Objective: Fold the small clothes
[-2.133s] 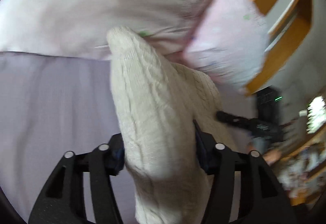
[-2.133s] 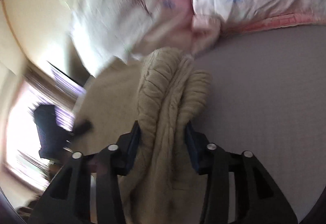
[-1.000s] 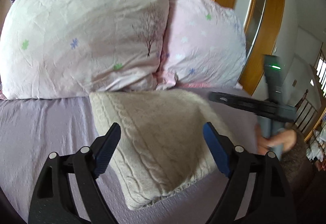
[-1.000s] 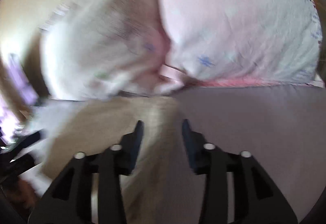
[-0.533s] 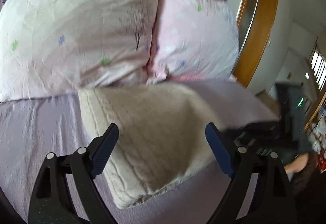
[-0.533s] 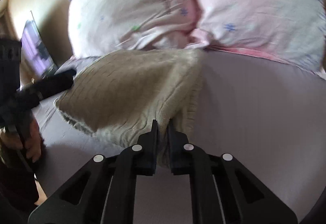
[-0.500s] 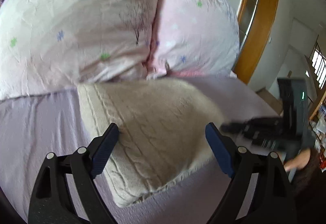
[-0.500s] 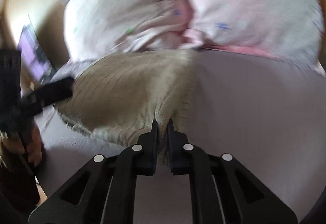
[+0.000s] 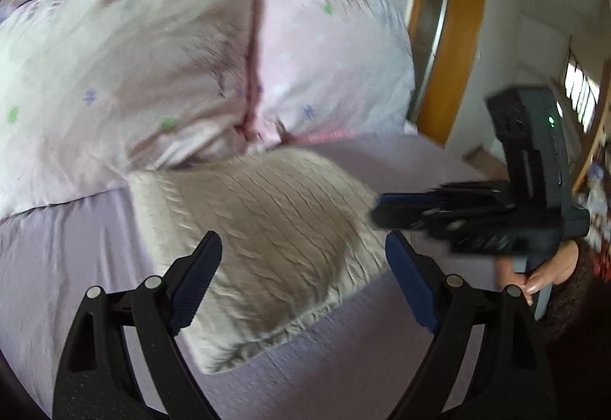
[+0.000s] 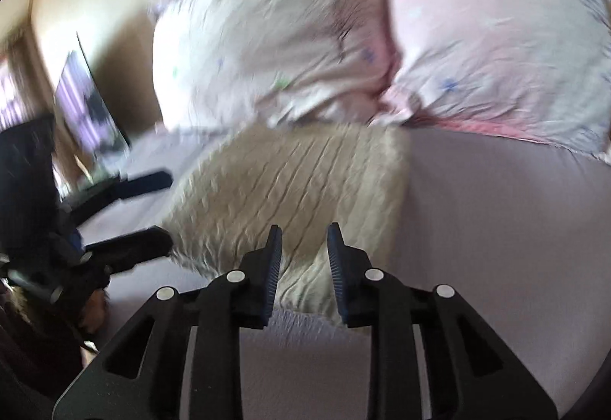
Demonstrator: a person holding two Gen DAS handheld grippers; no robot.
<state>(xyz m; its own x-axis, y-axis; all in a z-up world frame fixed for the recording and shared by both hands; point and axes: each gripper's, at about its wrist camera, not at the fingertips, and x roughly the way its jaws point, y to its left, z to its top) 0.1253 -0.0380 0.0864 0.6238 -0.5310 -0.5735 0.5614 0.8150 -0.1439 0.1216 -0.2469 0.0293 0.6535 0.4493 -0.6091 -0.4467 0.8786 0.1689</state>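
The sweater (image 9: 267,229) lies folded flat on the bed (image 9: 65,248). Left gripper (image 9: 301,267) spread wide, right gripper (image 10: 303,256) parted, neither gripping, likely because this fold looks finished.

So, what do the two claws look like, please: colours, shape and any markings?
Both are black plastic. The left claw has two long fingers with triangular cut-outs, silver screw heads and dark blue pads. The right claw is built the same, its blue pads ribbed. Its body shows a small green light in the left wrist view.

Two floral pillows (image 9: 183,68) on lilac sheet (image 9: 57,248); wooden door frame (image 9: 454,49) behind.
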